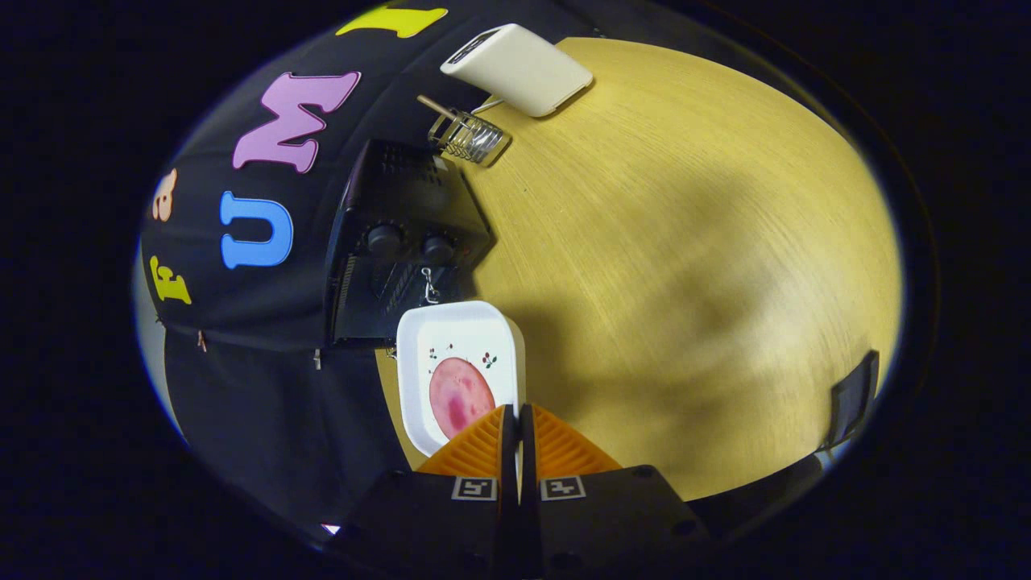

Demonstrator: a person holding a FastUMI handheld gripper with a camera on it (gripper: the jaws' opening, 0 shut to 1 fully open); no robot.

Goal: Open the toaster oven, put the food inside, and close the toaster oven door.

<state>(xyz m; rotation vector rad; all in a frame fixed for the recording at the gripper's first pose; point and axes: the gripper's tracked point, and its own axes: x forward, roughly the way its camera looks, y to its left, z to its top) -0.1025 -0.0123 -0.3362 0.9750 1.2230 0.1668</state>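
The gripper is clenched on the near rim of a white dish, both fingers pinching its thin edge. The dish looks stiff, light and probably slick, so a rim grip could let it tilt; keeping it level seems wise. It is a rounded square with small printed sprigs, and a flat pink slice of food lies in it. Just beyond stands the black toaster oven with two knobs, on the wooden counter.
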